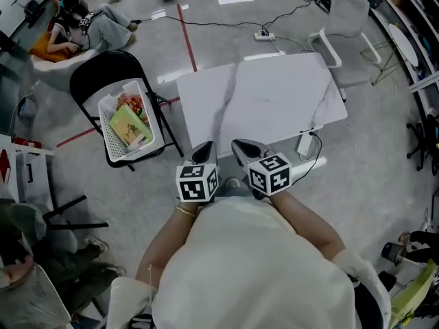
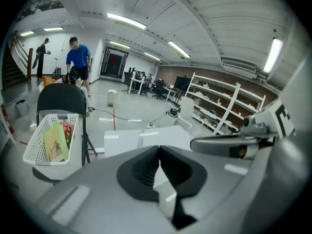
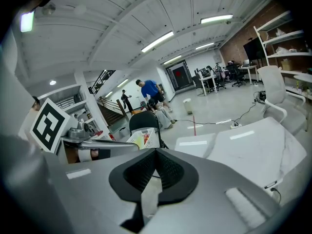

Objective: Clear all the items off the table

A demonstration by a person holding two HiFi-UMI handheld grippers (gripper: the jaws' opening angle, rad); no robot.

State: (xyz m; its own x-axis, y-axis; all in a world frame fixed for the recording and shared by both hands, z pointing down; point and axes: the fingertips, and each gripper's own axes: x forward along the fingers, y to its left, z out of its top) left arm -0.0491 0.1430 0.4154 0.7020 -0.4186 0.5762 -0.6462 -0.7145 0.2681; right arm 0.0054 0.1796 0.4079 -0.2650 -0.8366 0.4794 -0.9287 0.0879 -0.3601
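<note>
The left gripper [image 1: 204,149] and right gripper [image 1: 241,148] have fingers closed, empty; the surface [image 1: 274,101] seems bare, so clearing looks done, nothing left to pick.

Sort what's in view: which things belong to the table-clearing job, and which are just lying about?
Job:
- table, bare on top
- white basket on the black folding chair, holding a green packet
- left gripper and right gripper, both shut and empty

Lying about:
- white chair
- power strip
- floor cable
- white box beside the table
</note>
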